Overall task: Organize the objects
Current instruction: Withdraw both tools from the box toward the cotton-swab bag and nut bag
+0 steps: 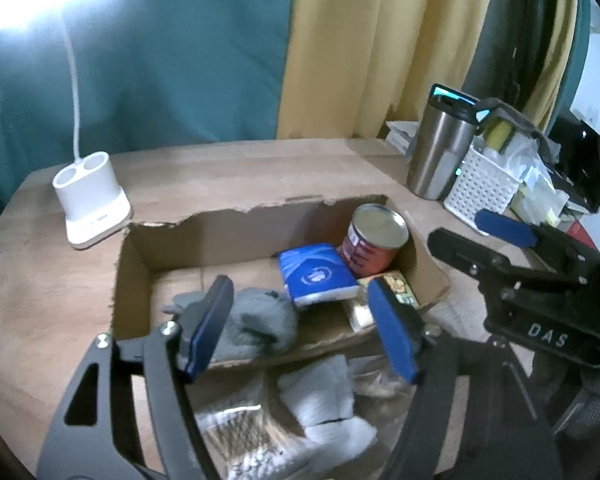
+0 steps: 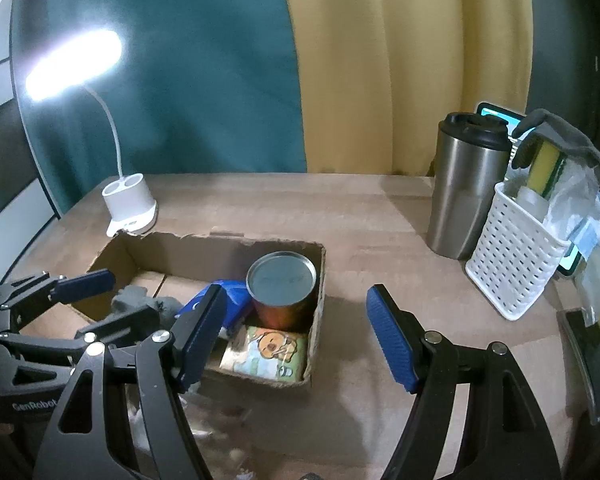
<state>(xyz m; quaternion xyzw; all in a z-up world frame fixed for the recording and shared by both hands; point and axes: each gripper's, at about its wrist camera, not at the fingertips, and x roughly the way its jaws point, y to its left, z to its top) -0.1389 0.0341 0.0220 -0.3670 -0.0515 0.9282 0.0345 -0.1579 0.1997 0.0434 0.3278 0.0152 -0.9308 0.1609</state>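
Wooden desk (image 2: 380, 220), teal-and-yellow curtains behind: both the left gripper (image 1: 300, 328) and the right gripper (image 2: 296, 332) hang released, grasping nothing. At six o'clock from the cardboard box (image 1: 136, 264), a pale sock (image 1: 324, 396), blurred, probably soft and light, invites a mid-bundle pinch.

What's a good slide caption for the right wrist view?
Open right gripper above a cardboard box holding a can, beside a steel tumbler.

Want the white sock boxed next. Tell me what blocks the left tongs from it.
Nothing visible. The left tongs hang open above the white sock, which lies outside the cardboard box, by its near wall.
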